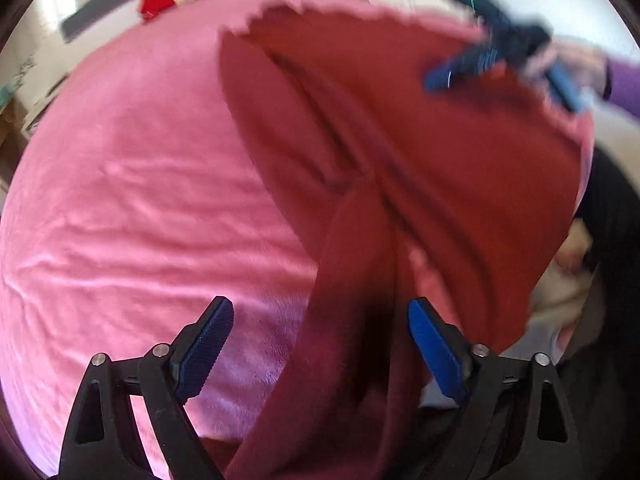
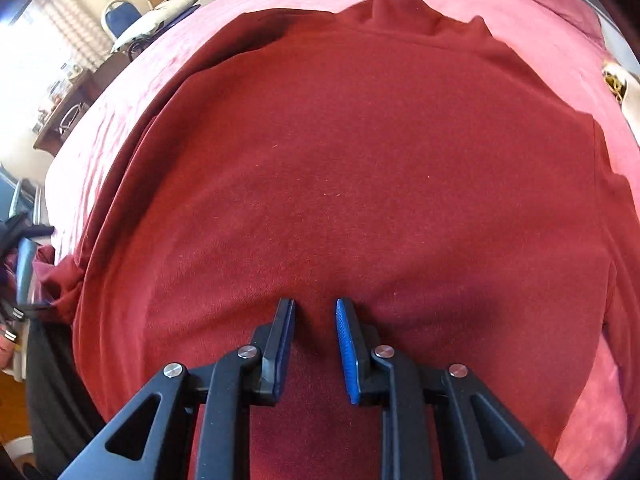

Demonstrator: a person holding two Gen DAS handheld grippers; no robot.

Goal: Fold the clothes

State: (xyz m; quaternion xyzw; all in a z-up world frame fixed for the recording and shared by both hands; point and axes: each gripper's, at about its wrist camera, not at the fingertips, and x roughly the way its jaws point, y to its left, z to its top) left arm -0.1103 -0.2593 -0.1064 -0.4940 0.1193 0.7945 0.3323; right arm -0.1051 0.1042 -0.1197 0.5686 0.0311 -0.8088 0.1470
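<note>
A dark red fleece garment (image 2: 360, 168) lies spread flat on the pink bedspread (image 2: 520, 12), with its collar (image 2: 400, 4) at the far end. My right gripper (image 2: 316, 316) sits low on the near part of the garment, its jaws drawn to a narrow gap with a pinch of red cloth in it. In the left wrist view one sleeve (image 1: 352, 288) runs from the garment body (image 1: 440, 152) down between the fingers of my left gripper (image 1: 320, 320), which stands wide open around it. The right gripper (image 1: 500, 60) shows blurred at the upper right, held by a hand in a purple sleeve.
The pink bedspread (image 1: 140, 200) stretches wide to the left of the garment. Dark clothing of the person (image 1: 612, 220) is at the right edge. A chair (image 2: 120, 16), drawers and a cluttered side table (image 2: 68, 116) stand beyond the bed's left side.
</note>
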